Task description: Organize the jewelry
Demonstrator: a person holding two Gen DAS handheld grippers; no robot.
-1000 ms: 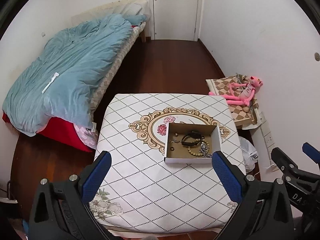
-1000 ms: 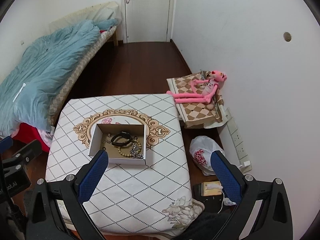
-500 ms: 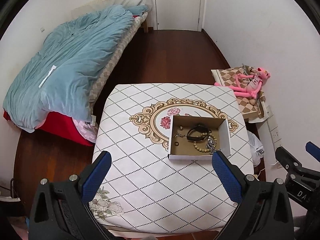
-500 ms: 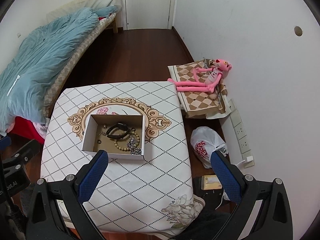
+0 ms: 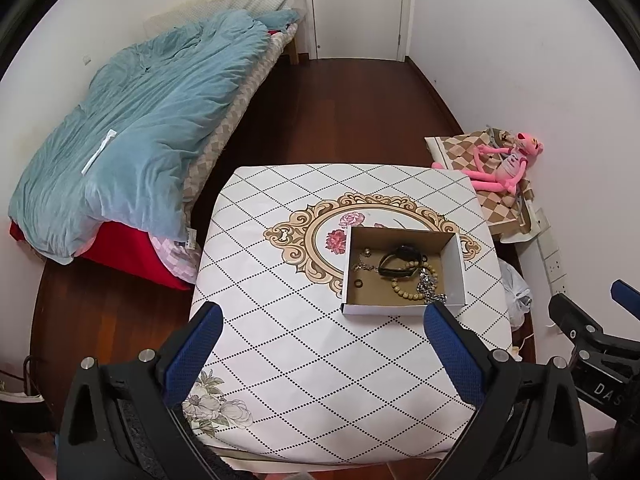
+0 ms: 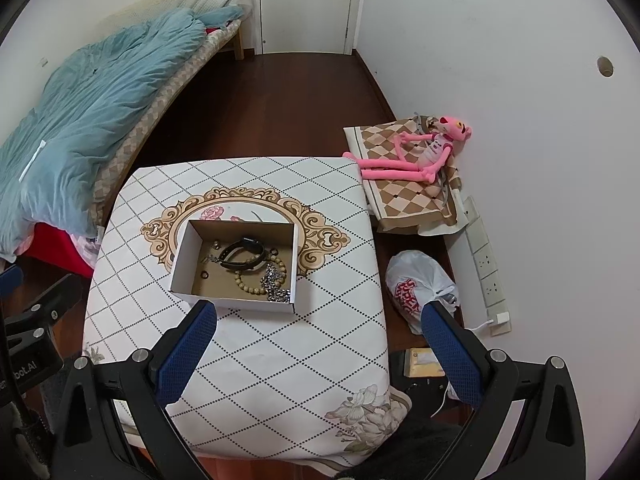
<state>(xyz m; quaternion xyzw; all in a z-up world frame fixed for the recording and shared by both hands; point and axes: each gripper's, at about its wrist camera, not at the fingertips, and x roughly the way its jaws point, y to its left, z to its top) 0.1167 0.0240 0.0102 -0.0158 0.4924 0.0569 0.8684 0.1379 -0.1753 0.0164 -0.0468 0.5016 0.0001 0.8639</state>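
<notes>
Nearest: left tongs [image 5: 318, 334] spread wide, gripping nothing, hovering over the near edge of the table [image 5: 304, 364]. Right tongs [image 6: 318, 332] likewise wide apart and empty, hanging off the table's right side.

Just beyond: open cardboard box [image 5: 460, 264] on the patterned cloth, right of centre, long axis running left to right, near wall facing the tongs. Inside, clustered toward the right half: black band [image 5: 400, 260] lying slantwise, bead bracelet [image 5: 412, 278] in a loop touching it, silver chain [image 5: 430, 290] heaped in the near right corner against the beads. Small ring [image 5: 358, 283] apart at the left; tiny metal bits [image 5: 365, 266] behind it, too small to identify.

Likely trouble: chain snagging the beads and dragging both out together, since touching and possibly tangled. Light box probably sliding or tipping if nudged by a finger on the wall. Ring easily missed or flicked away by broad pads.

Farther off: bed, door.
</notes>
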